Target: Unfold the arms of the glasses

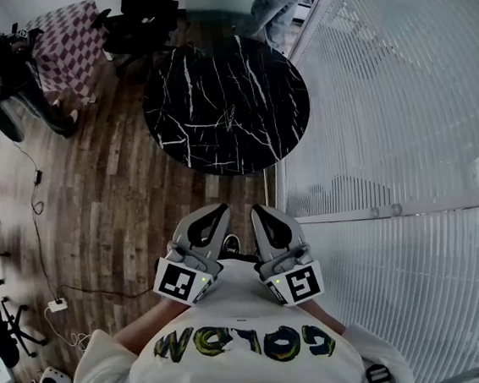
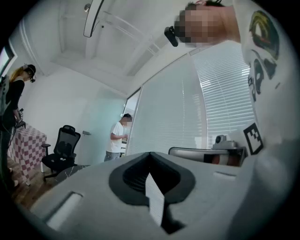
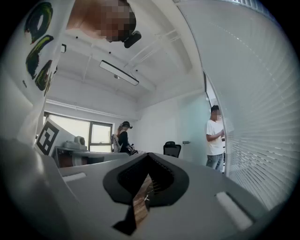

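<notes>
A round black marble table stands ahead of me on the wood floor. Near its middle lies a small thin wiry object, too small to tell as glasses for sure. My left gripper and right gripper are held side by side close to my chest, well short of the table. Both point level and are shut with nothing between the jaws. In the left gripper view the grey jaws meet. The right gripper view shows its jaws closed the same way.
A wall of white slatted blinds runs along my right. A black office chair and a checkered-cloth table stand beyond the round table. One person stands at the far right, another at the far left. Cables trail on the floor.
</notes>
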